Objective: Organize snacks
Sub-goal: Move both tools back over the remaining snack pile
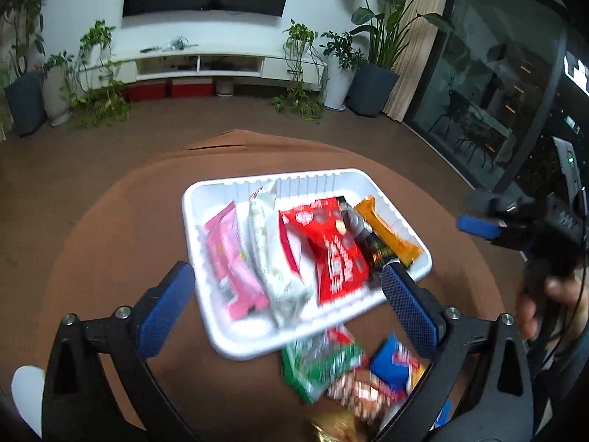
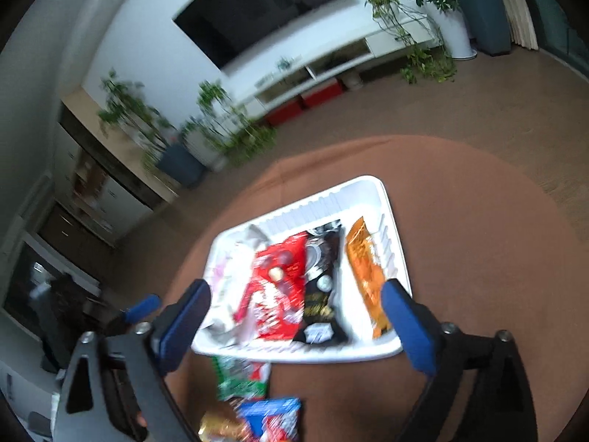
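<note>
A white tray sits on a round brown table. In it, side by side, lie a pink pack, a white pack, a red pack, a black pack and an orange bar. My left gripper hangs open above the tray's near side, nothing between its fingers. My right gripper is open and empty over the tray too. Loose green, blue and gold packs lie in front of the tray.
The brown table ends in a round edge with carpet floor beyond. A person's hand holds the right gripper at the right of the left wrist view. Far off stand a white TV cabinet, potted plants and a glass door.
</note>
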Tool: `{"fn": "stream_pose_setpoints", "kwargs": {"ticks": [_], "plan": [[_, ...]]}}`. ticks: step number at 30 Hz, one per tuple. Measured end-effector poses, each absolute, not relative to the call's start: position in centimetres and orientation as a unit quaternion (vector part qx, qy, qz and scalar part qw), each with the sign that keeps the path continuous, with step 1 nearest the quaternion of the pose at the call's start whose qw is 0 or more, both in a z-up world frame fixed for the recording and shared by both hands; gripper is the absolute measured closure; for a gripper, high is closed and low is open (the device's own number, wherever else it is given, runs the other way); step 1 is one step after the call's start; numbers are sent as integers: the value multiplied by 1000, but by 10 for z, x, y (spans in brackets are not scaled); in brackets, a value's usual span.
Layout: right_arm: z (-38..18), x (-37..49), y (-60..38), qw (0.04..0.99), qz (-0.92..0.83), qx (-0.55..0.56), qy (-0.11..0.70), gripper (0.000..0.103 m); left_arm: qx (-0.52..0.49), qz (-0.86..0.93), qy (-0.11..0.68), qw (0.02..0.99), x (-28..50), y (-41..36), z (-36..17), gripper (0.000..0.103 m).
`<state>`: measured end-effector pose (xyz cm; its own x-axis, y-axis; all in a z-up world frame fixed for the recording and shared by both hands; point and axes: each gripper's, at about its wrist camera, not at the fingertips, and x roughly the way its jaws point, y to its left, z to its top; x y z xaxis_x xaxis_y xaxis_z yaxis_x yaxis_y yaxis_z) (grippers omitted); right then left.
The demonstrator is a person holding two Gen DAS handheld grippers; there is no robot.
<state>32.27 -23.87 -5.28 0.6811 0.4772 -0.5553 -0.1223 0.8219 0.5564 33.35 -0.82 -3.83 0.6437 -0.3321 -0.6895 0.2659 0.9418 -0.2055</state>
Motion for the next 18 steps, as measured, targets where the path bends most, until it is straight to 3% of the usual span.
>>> {"fn": "stream_pose_setpoints", "kwargs": {"ticks": [8, 18], "plan": [[-58, 212, -245, 896, 173, 249, 323, 3, -16, -157, 356, 921, 223, 5, -37, 0], [-92, 119, -171, 910, 191, 177, 323, 3, -83, -142, 405, 900, 146, 15, -63, 0]]}}
